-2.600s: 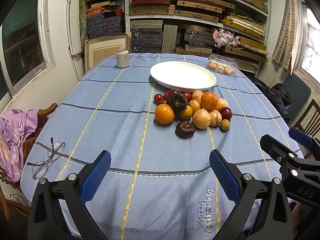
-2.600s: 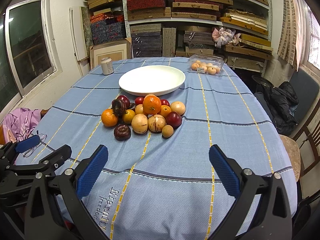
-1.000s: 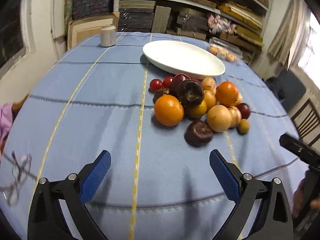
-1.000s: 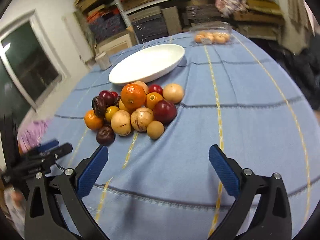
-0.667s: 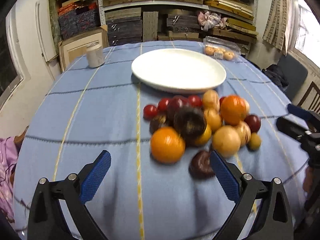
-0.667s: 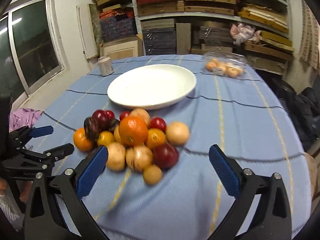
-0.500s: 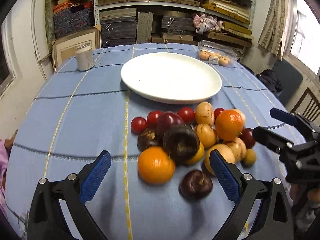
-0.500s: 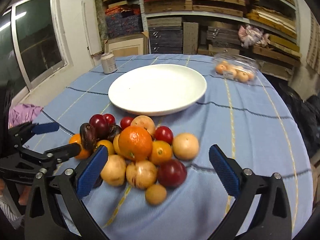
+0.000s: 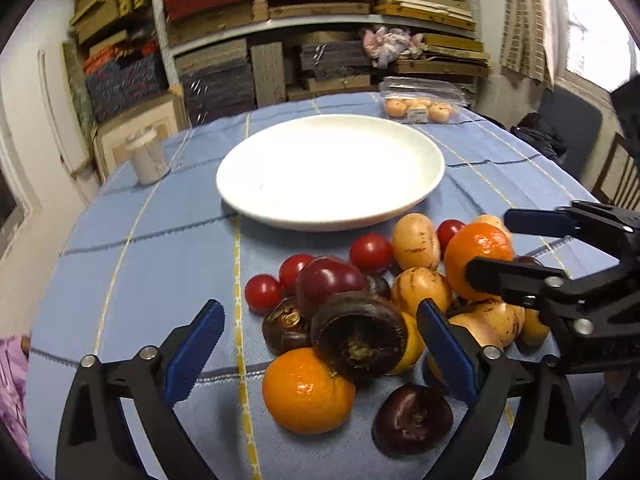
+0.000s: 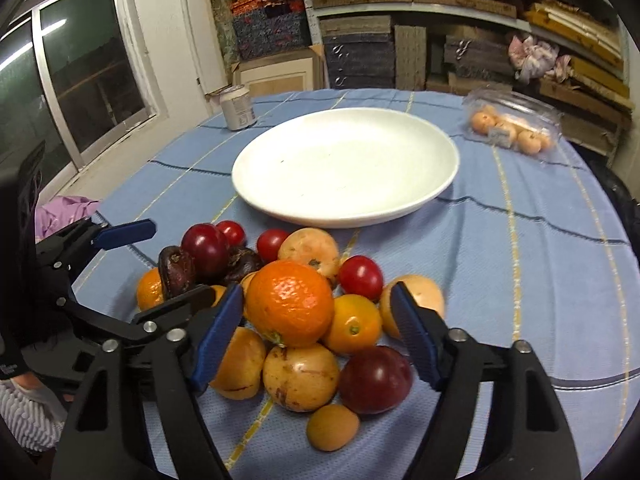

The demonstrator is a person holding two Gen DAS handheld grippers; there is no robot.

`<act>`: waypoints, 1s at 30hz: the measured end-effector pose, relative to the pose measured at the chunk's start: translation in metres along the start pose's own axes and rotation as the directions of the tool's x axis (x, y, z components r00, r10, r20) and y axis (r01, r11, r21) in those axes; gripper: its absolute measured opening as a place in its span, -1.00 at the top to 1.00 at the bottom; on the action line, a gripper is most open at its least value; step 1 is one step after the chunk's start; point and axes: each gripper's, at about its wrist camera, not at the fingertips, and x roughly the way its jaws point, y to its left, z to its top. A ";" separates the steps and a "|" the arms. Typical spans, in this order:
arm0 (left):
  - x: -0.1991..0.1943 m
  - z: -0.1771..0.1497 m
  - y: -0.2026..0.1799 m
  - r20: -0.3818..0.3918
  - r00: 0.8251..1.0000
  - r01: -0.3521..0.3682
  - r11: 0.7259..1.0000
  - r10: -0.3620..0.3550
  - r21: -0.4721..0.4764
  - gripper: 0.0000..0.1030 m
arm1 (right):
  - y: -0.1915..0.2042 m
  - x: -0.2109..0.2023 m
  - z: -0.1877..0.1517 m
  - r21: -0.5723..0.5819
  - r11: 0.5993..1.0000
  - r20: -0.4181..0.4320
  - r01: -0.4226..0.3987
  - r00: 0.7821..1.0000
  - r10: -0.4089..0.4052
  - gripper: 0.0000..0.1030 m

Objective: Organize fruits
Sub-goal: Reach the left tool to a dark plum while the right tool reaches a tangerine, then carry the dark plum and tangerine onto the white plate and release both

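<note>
Right gripper point(image 10: 318, 324) is closing w/ the top orange point(image 10: 289, 302) between its pads, not yet pinched; left gripper point(image 9: 320, 346) spread wide, closing slightly around a dark fruit point(image 9: 358, 338). Nothing sorted yet, I'd say: white plate point(image 10: 440, 190) bare, whole fruit pile just in front of it. Counter point(image 10: 540, 260) has blue striped cloth; shelves of stacked boxes behind, window at left.

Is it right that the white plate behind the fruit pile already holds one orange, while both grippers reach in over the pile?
Not quite. The white plate is empty in the right wrist view; every orange is in the fruit pile on the tablecloth. The left gripper and right gripper, jaws closing, do reach over it.
</note>
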 end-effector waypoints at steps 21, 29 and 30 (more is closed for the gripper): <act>-0.001 -0.002 0.016 -0.012 0.983 0.181 0.977 -0.183 -0.111 0.18 | 0.008 -0.001 -0.007 -0.032 0.999 0.034 -0.018 0.999 0.019 0.13; -0.014 -0.007 0.010 0.030 0.990 0.138 0.986 -0.136 -0.090 0.19 | 0.008 -0.007 -0.008 -0.025 1.000 0.058 -0.014 0.998 0.016 0.13; -0.019 -0.005 0.013 0.051 0.990 0.136 0.986 -0.131 -0.099 0.19 | 0.007 -0.009 -0.008 -0.021 1.000 0.067 -0.017 0.998 0.018 0.13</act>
